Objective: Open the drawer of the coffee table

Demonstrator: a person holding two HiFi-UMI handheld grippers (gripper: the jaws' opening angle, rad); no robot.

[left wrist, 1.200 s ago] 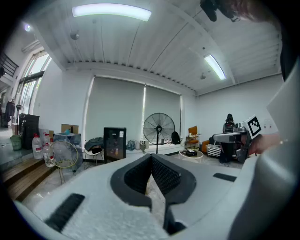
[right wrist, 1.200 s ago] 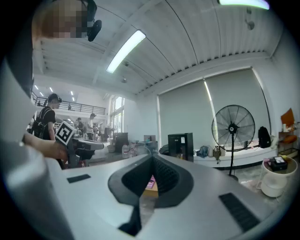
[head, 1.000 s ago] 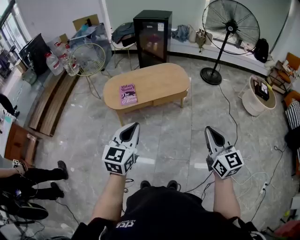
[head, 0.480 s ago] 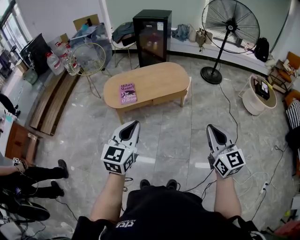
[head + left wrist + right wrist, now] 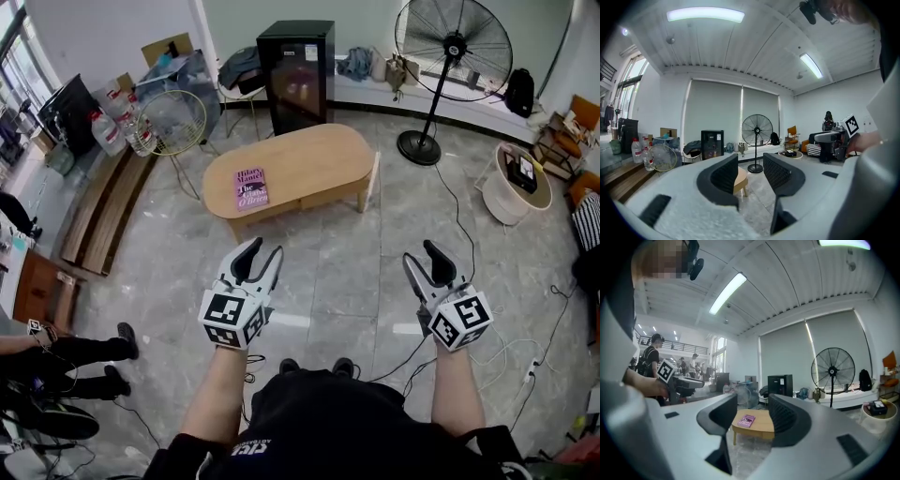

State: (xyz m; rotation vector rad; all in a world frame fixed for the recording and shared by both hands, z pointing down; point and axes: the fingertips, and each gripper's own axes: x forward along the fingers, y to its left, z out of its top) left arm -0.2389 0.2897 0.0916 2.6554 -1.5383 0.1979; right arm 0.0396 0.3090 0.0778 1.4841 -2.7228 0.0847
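Approach step, nothing gripped yet.
Jaws parted on left hand-held gripper (image 5: 261, 249) and right hand-held gripper (image 5: 420, 253), just opened, nothing between them (only floor (image 5: 337, 272) beyond). Well ahead: oval wooden surface (image 5: 309, 155) carrying a pink book (image 5: 252, 187), drawer (image 5: 319, 199) in its near side, seemingly shut, no handle discernible. Next: walk closer, lower one gripper, find an edge to hook.

wooden coffee table (image 5: 309, 161) — purple book (image 5: 251, 187) on top

A book (image 5: 251, 187) lies on the coffee table (image 5: 314, 157), cabinet (image 5: 295, 75) behind it, fan (image 5: 454, 47) right
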